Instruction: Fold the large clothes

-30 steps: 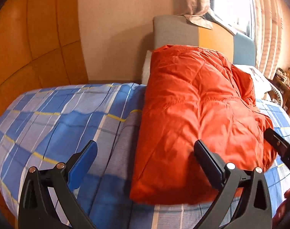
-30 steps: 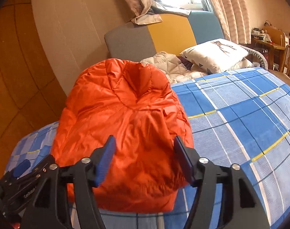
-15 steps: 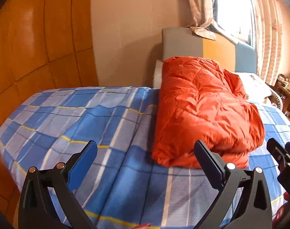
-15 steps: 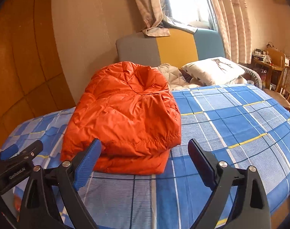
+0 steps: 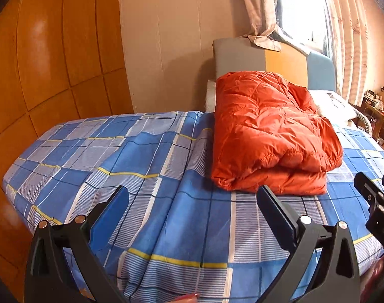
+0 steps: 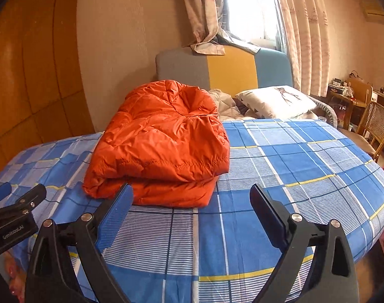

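One orange puffer jacket (image 6: 161, 141) lies folded into a thick, quilted bundle on the blue plaid bedsheet (image 6: 280, 176), its stitched hem doubled over along the near edge. It sits toward the head of the bed, just in front of the grey, yellow and blue headboard (image 6: 229, 68), with one white pillow (image 6: 275, 101) to its right. The sheet is bare on both sides of the bundle and all along the near edge (plenty of room). Two grippers hang over that near strip: the left gripper (image 5: 192, 207) and right gripper (image 6: 192, 202) both stand with jaws spread wide, nothing between them, neither touching the jacket.
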`<state>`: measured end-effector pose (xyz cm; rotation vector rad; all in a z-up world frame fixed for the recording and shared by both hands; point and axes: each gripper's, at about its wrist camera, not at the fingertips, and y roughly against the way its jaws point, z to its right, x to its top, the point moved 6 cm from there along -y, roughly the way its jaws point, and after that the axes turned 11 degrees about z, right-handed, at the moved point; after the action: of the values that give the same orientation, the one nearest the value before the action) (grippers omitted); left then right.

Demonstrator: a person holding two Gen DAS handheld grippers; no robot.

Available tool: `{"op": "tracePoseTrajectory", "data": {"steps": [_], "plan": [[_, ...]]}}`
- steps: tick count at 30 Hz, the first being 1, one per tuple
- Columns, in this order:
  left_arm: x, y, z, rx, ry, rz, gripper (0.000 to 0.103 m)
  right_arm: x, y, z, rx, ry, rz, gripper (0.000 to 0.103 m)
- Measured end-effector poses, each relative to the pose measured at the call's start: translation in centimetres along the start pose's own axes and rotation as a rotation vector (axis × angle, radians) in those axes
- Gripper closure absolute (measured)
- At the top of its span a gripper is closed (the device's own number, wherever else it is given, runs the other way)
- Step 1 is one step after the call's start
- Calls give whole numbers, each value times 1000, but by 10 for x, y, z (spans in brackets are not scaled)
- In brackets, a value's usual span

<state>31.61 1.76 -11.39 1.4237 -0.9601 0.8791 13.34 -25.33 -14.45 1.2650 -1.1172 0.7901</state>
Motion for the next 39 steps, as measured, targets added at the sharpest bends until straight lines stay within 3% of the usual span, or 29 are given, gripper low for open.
{"op": "tracePoseTrajectory", "data": {"steps": [39], "plan": [[11, 21, 26, -77, -21, 33, 2, 8, 14, -1, -6, 24, 32, 10]]}}
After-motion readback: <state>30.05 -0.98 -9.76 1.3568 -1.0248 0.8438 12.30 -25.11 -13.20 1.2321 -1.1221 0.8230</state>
